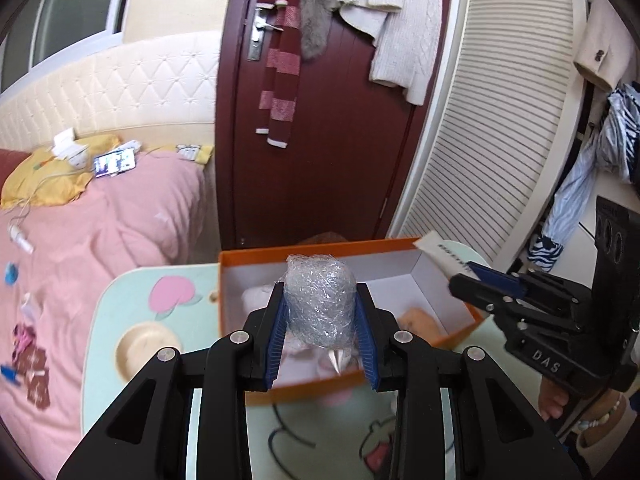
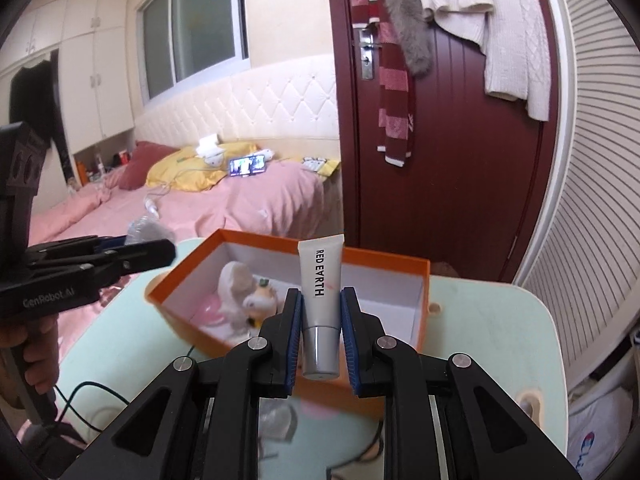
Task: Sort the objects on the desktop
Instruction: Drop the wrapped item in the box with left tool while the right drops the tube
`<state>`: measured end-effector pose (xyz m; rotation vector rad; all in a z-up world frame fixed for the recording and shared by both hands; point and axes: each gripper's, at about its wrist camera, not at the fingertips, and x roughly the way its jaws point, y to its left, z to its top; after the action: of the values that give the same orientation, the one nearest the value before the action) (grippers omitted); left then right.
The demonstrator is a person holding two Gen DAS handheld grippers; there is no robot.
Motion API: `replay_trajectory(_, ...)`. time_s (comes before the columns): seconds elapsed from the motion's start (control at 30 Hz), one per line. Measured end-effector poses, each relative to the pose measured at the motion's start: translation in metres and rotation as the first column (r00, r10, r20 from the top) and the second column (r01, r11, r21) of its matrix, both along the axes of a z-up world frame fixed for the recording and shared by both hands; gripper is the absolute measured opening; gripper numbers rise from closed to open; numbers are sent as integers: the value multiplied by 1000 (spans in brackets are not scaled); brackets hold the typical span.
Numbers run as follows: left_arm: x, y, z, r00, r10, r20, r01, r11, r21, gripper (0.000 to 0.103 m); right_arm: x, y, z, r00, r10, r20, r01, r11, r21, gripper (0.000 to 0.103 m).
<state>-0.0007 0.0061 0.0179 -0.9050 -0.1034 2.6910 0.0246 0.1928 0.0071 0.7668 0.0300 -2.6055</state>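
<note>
We read "RED EARTH" on the tube (image 2: pixel 321 296) our right tool (image 2: pixel 320 320) pinches; only the left wrist view shows our left tool (image 1: pixel 320 320) gripping a bubble-wrapped bundle (image 1: pixel 320 304).

**Setting: bedroom in a home**

Bed (image 2: pixel 256 200) with pink quilt along the wall, padded cream headboard panel (image 2: pixel 272 108) behind it. Yellow pillow (image 2: pixel 192 170) and dark red pillow (image 2: pixel 140 164) at the head; phone (image 2: pixel 248 166) with lit screen lying on the bedding. Dark red wooden door (image 2: pixel 452 168) hung with a striped scarf (image 2: pixel 394 92), a grey fur piece (image 2: pixel 404 20) and a cream knit sweater (image 2: pixel 508 36). Built-in white cupboards (image 2: pixel 96 80) and a window (image 2: pixel 196 28) on the far wall. Louvred wardrobe door (image 1: pixel 492 120) at right, clothes hanging beside it. Small mint-green cartoon-print table (image 2: pixel 488 328) stands beside the bed.
</note>
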Motion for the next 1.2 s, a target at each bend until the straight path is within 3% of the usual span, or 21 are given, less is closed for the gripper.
replay_trajectory(0.43,-50,9,-26,994,7,112,-7,1000,5,34,-49,-4,-21,997,5,72,-5,1000,-9,20)
replay_trajectory(0.47,-52,10,-29,992,4,125,-4,1000,1,35,-50,-3,-21,998,-2,69,3,1000,-15,20)
replay_trajectory(0.53,-53,12,-33,990,6,139,-4,1000,-13,50,-51,1,-22,997,-13,71,15,1000,-27,23)
replay_trajectory(0.57,-51,12,-33,991,11,136,-9,1000,-16,54,-51,3,-22,997,-17,74,19,999,-34,31)
replay_trajectory(0.6,-49,12,-34,992,16,129,-14,1000,-15,61,-51,5,-22,997,-21,75,24,999,-43,34)
replay_trajectory(0.67,-45,11,-34,993,27,113,-26,1000,-11,66,-50,9,-21,997,-28,78,33,998,-60,38)
replay_trajectory(0.8,-38,6,-31,993,34,115,-34,999,-4,67,-46,15,-20,995,-28,96,36,996,-86,40)
replay_trajectory(0.9,-27,-1,-28,993,47,111,-47,999,-9,67,-39,20,-16,995,-32,98,42,994,-102,47)
replay_trajectory(1.2,27,-25,-24,989,123,80,-122,992,-19,67,6,35,-16,992,-43,122,59,989,-135,58)
